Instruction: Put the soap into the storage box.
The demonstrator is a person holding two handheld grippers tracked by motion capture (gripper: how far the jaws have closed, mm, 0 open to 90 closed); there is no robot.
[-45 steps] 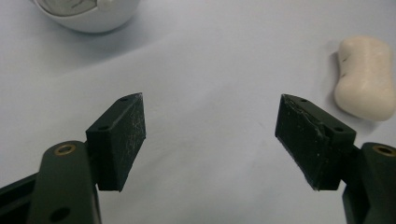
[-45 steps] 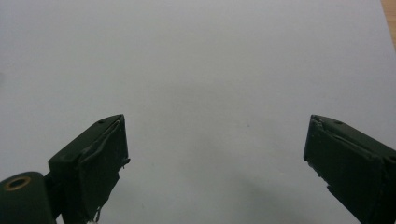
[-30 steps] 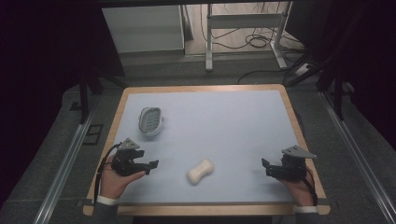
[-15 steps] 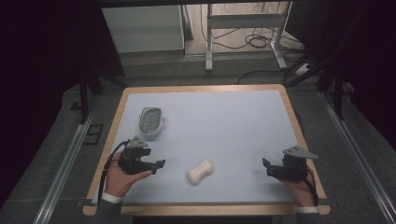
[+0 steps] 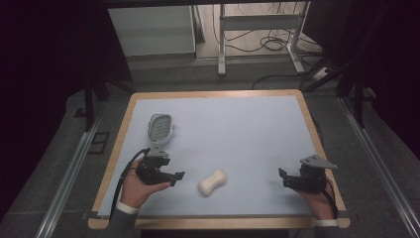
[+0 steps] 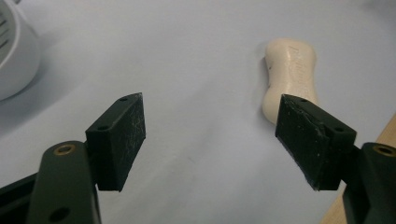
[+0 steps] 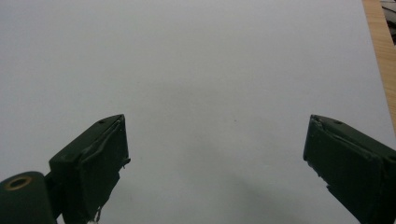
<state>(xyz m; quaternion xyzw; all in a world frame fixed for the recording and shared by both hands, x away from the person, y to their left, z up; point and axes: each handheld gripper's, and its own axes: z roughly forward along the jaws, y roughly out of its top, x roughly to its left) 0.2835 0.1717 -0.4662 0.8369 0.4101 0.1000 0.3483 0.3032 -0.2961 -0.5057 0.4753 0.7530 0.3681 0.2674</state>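
Note:
A cream, waisted bar of soap point(image 5: 212, 182) lies on the pale blue mat near the front, and it also appears up right in the left gripper view as soap point(image 6: 290, 74). A white slotted soap dish point(image 5: 161, 127) sits at the left of the mat; its rim is at the top left corner as dish point(image 6: 11, 56). My left gripper point(image 5: 176, 177) hovers just left of the soap, open, nothing between its jaws point(image 6: 210, 140). My right gripper point(image 5: 283, 178) is held at the front right, open over bare mat point(image 7: 215, 158).
The mat covers a wooden-edged table point(image 5: 317, 144). Its front edge runs close under both hands. Beyond the far edge stand a white cabinet point(image 5: 151, 29), table legs and floor cables point(image 5: 267, 44). Metal rails point(image 5: 69, 173) flank the table.
My left gripper has moved right and slightly forward, nearer to the soap. The right gripper, the soap and the dish have stayed where they were.

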